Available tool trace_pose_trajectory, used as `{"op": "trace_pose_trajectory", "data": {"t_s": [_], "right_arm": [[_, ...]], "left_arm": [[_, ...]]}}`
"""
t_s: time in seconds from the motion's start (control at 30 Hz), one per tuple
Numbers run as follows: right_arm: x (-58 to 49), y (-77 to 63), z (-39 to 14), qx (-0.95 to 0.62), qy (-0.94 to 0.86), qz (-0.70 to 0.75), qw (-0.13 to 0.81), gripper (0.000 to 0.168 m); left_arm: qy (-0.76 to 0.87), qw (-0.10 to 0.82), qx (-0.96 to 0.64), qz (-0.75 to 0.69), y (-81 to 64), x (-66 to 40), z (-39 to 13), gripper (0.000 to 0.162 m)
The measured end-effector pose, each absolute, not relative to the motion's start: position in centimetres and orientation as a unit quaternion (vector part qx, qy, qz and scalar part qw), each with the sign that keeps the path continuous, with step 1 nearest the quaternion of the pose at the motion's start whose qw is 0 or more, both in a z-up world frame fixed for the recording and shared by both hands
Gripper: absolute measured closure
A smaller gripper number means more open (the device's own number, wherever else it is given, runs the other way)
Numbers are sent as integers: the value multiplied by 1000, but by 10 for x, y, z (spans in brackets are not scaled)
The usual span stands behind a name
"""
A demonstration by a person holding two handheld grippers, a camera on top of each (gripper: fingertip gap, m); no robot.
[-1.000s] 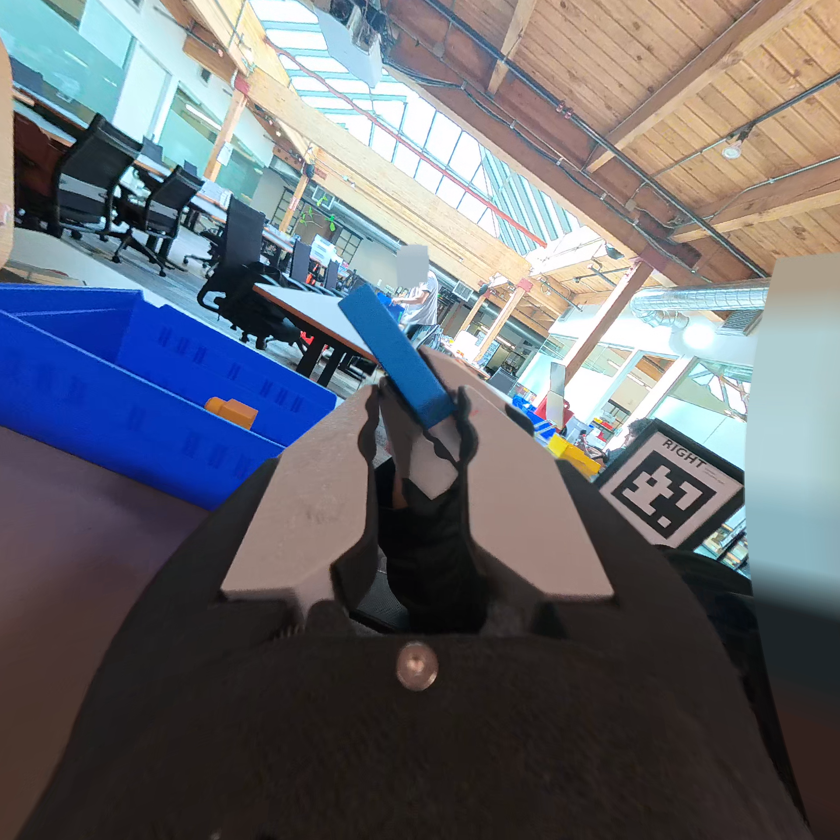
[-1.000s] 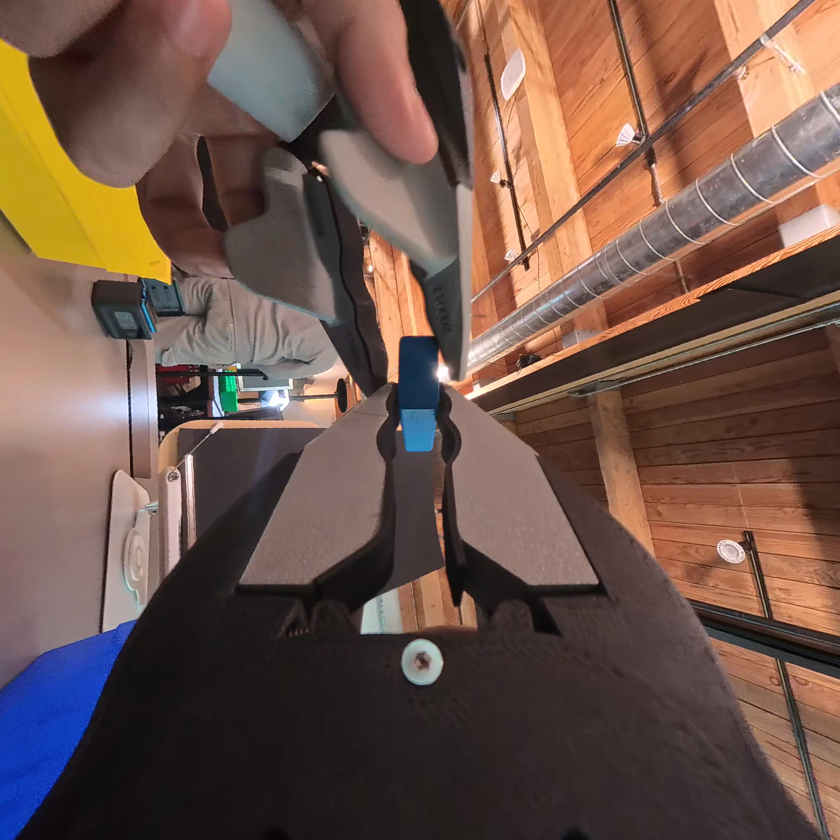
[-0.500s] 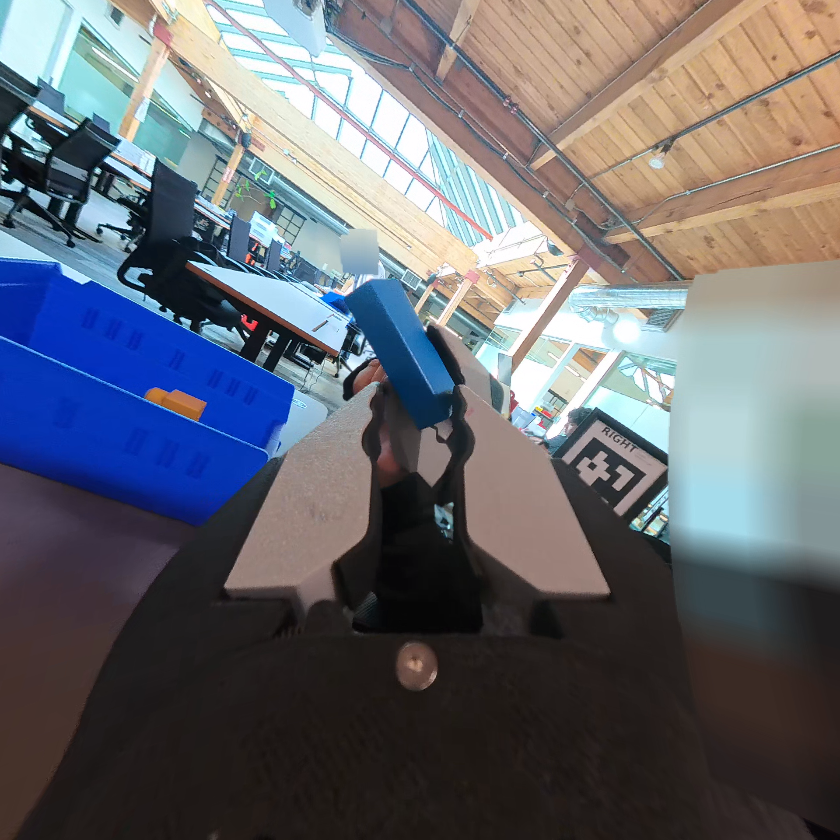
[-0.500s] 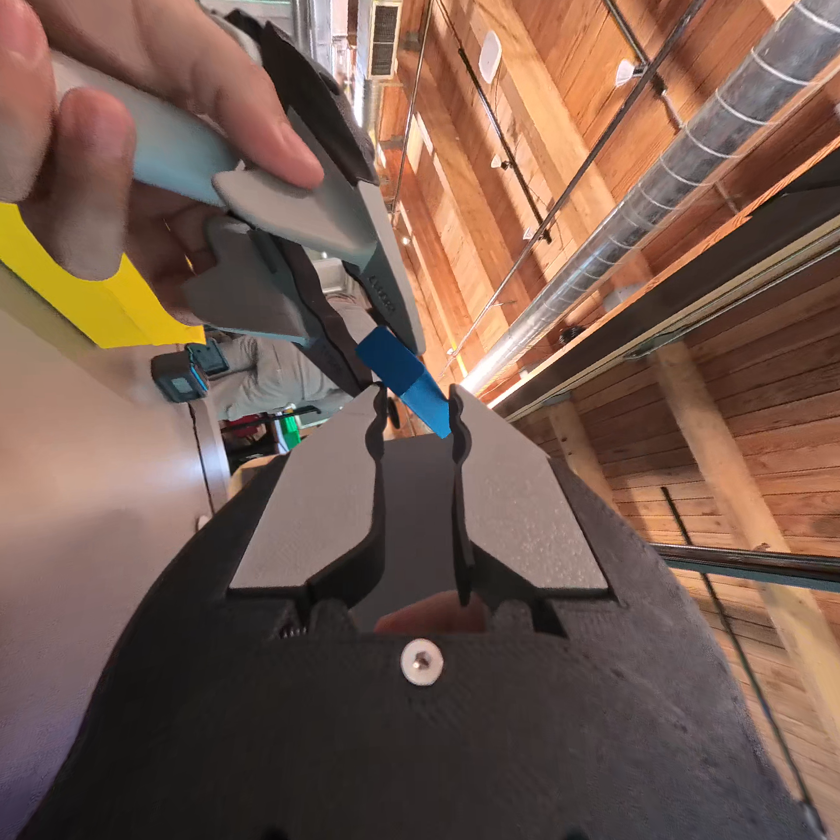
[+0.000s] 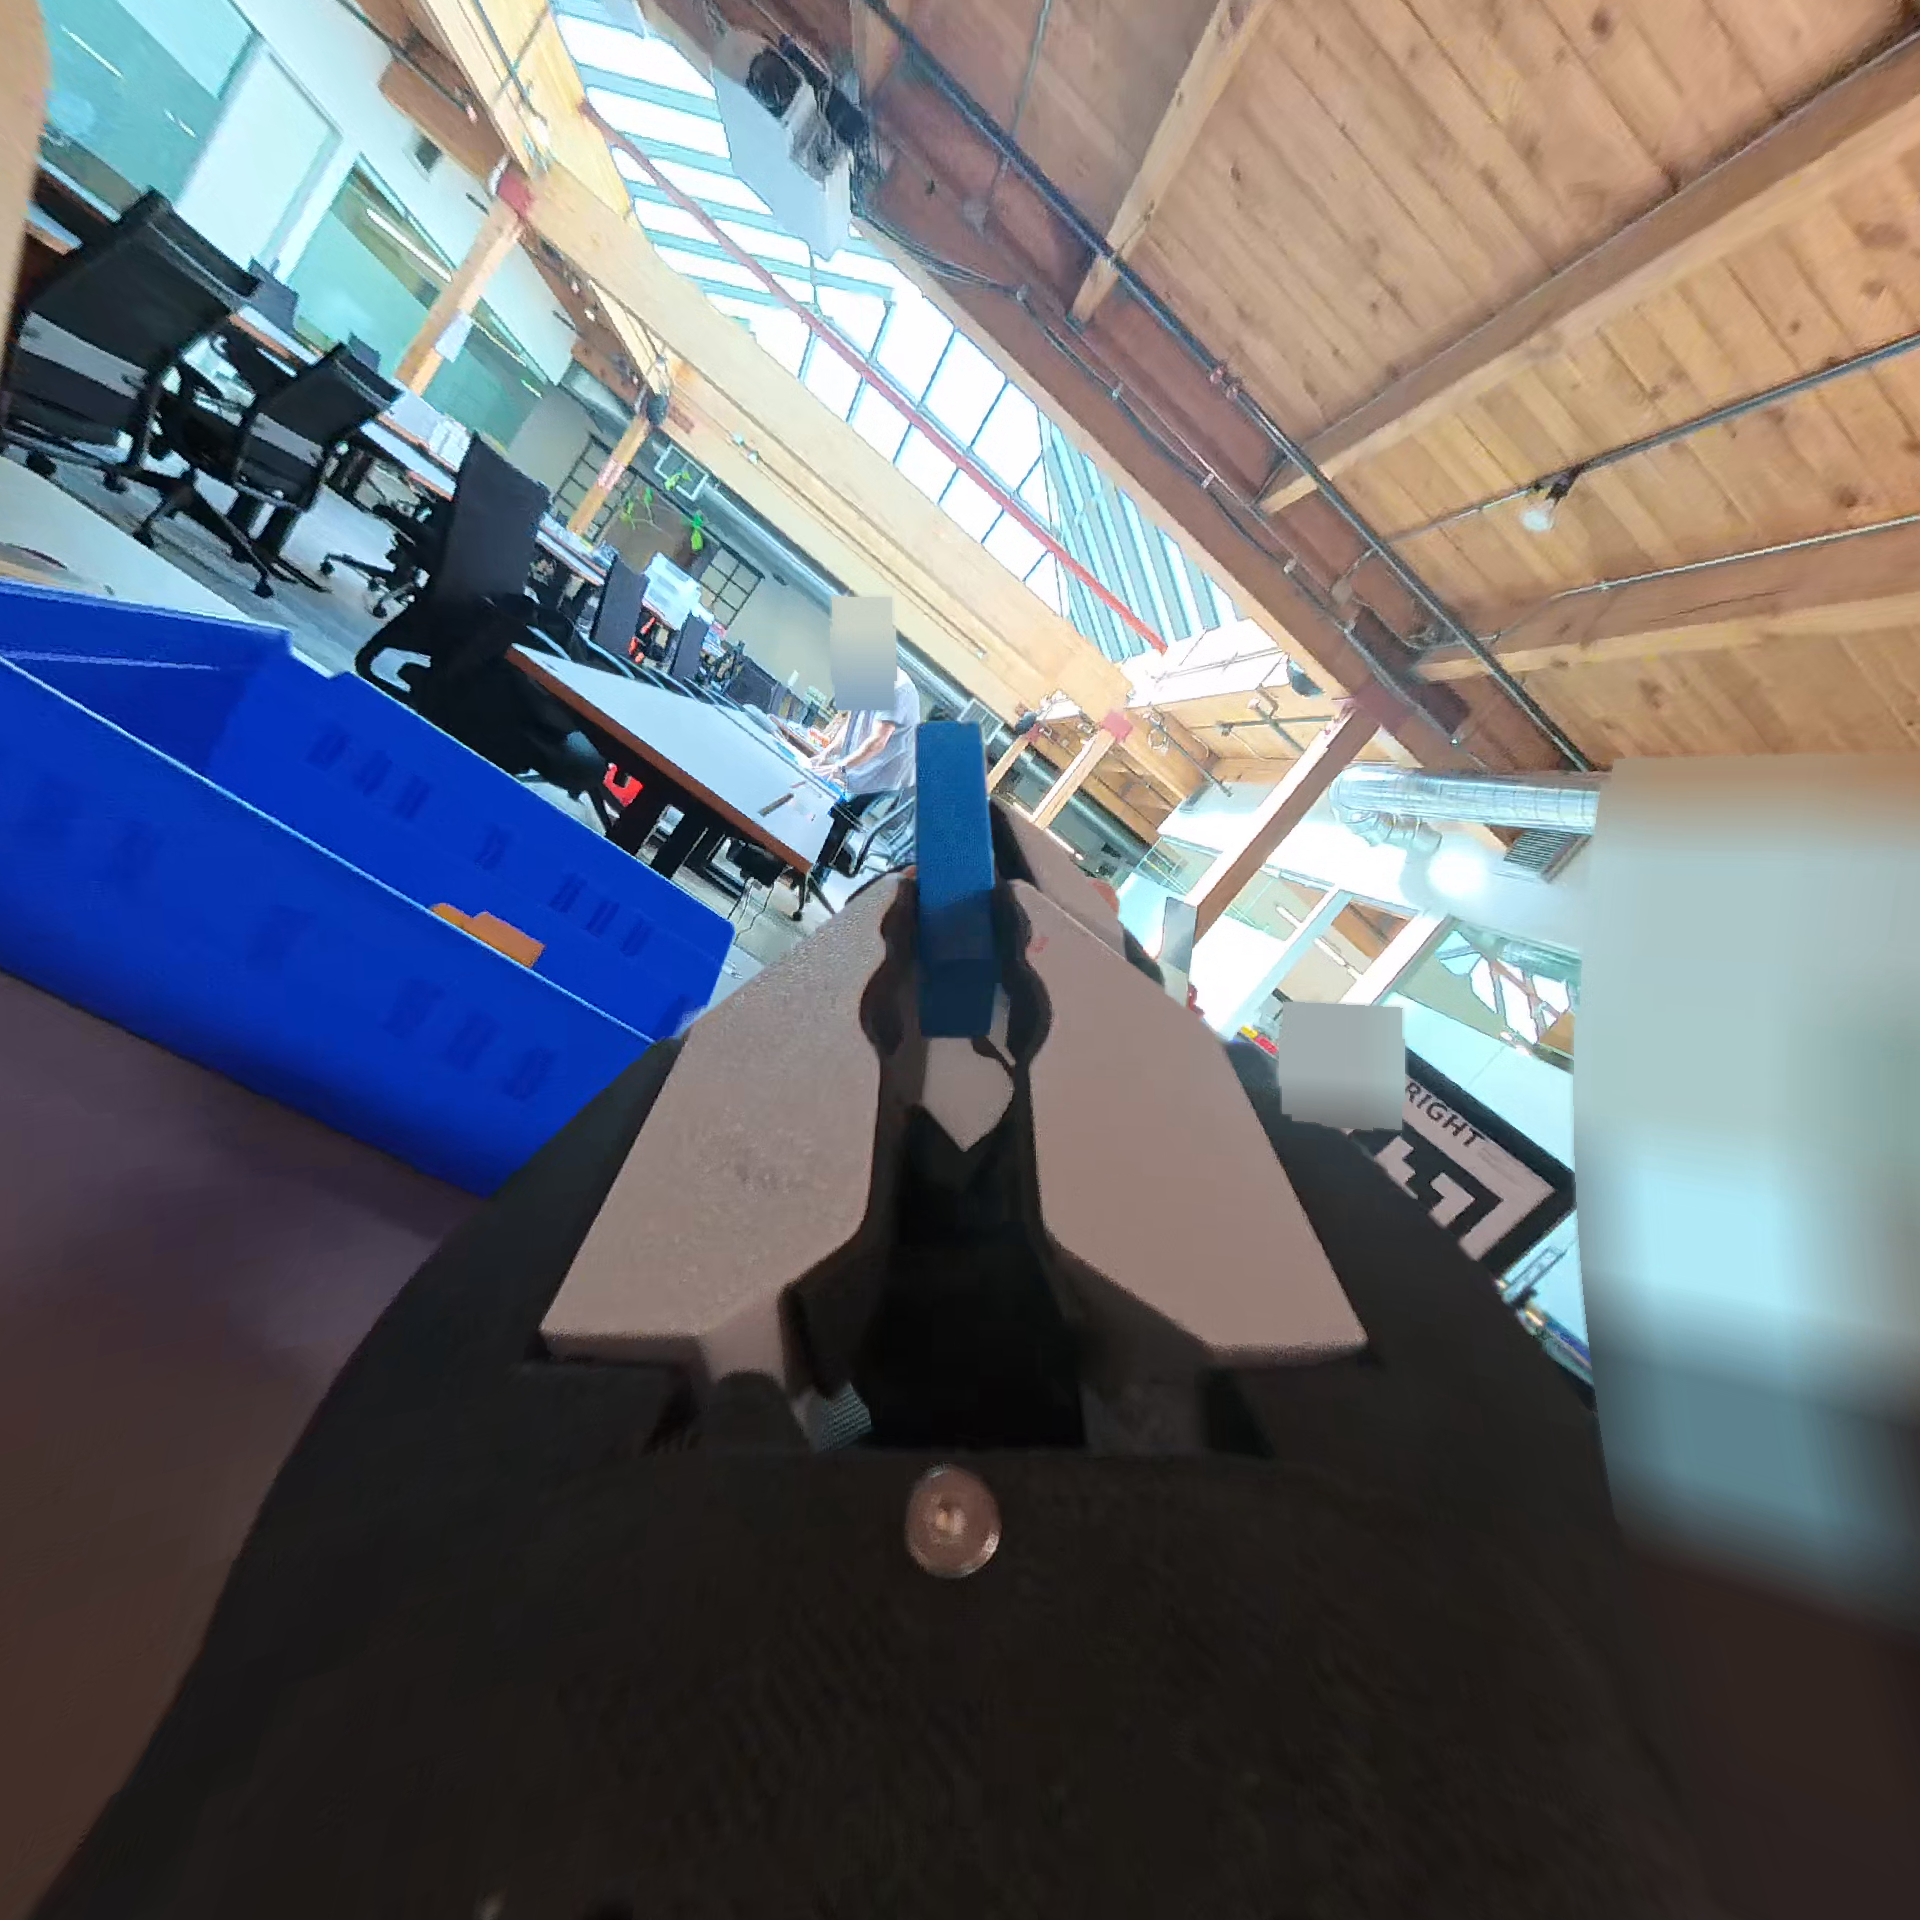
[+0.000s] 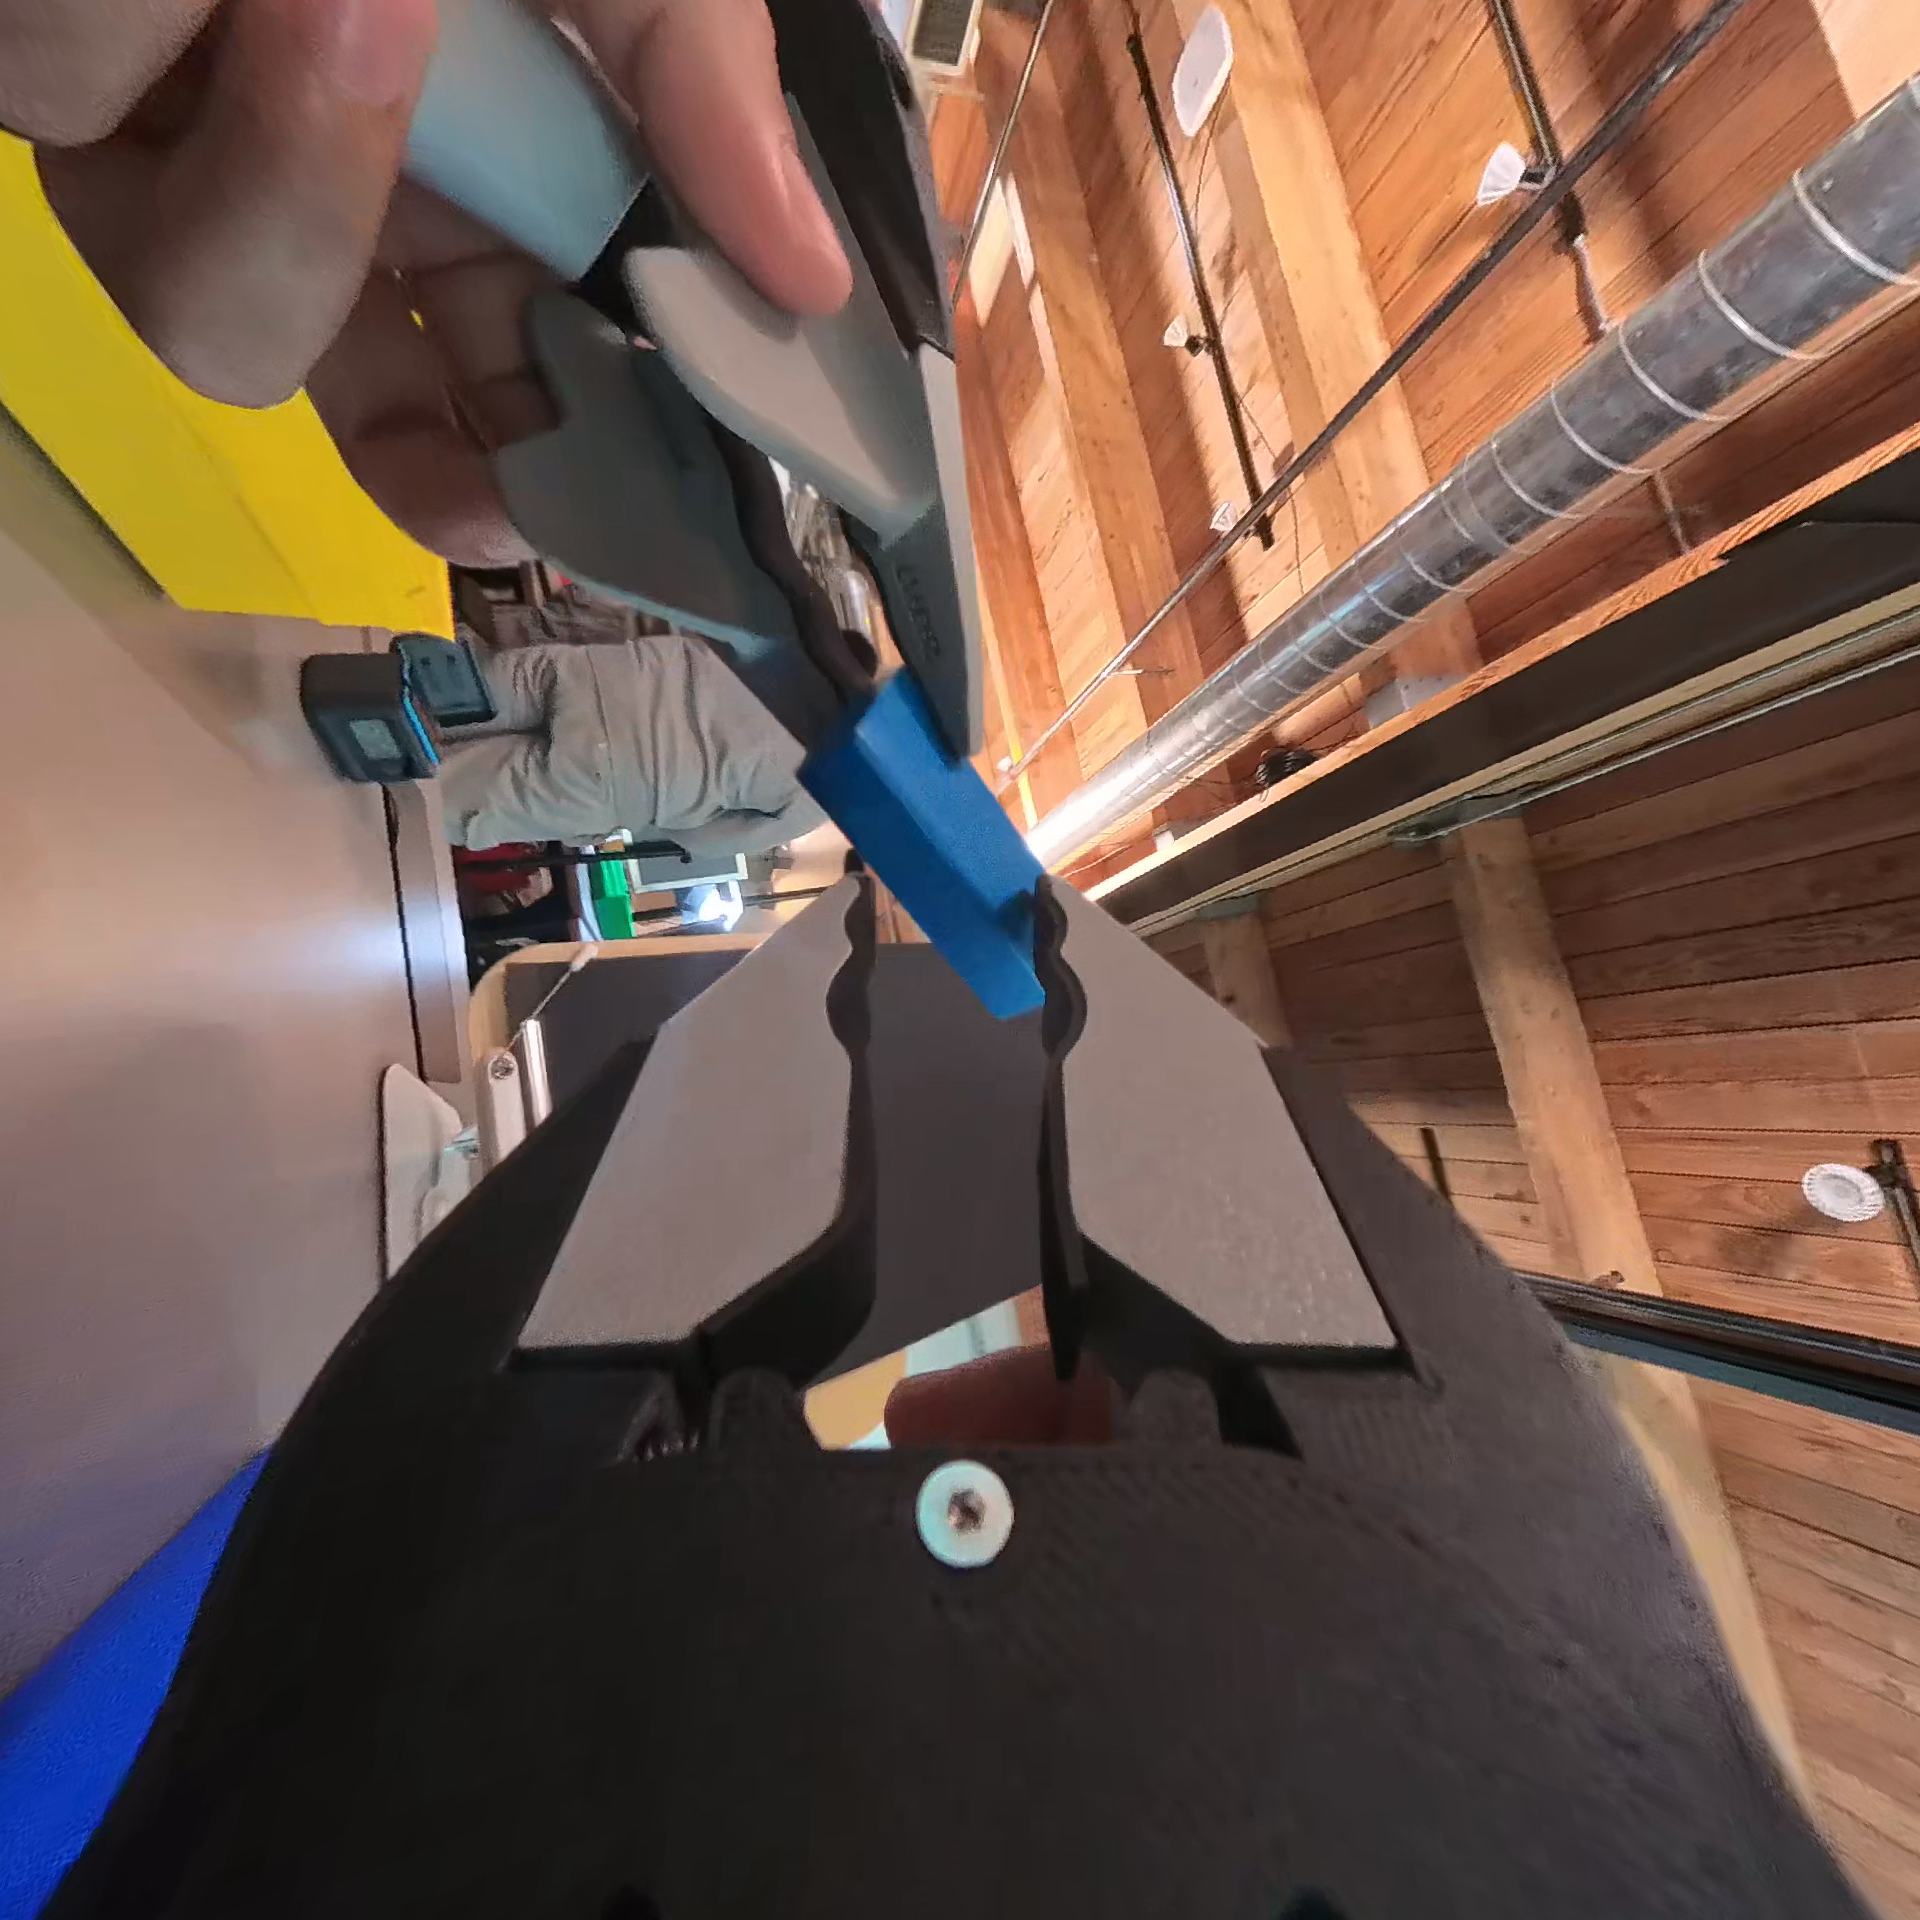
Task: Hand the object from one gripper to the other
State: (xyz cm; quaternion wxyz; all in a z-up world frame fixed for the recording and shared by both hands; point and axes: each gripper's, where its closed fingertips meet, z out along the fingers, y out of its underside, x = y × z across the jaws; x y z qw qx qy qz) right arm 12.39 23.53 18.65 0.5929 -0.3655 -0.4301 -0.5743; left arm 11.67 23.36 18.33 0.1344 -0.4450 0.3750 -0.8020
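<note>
A blue rectangular block stands upright between the fingertips of my left gripper, which is shut on its lower end. In the right wrist view the same block hangs slanted from the left gripper, which a hand holds at the top. My right gripper is open. The block's free end lies between its jaws and rests against the right fingertip. In the left wrist view, part of the right gripper with its black-and-white marker tag shows behind the block.
A blue bin holding an orange piece stands on the dark table at the left. A yellow bin shows in the right wrist view. Office desks, chairs and a person are far behind.
My right gripper was shut on the block one second ago and has opened wide. My left gripper keeps hold of the block, which has turned upright in its view.
</note>
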Motion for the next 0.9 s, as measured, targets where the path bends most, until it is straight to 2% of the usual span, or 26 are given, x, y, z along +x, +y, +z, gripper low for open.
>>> {"op": "trace_pose_trajectory", "data": {"t_s": [0.5,0.73,0.9], "right_arm": [[121,236,190,-383,-410,-538,629,141],[121,236,189,-347,-428,-588,593,148],[119,237,188,-328,-440,-605,576,150]], "left_arm": [[362,145,-436,-811,240,114,189,149],[343,105,-438,-824,240,115,186,149],[353,112,-442,-817,240,113,185,149]]}}
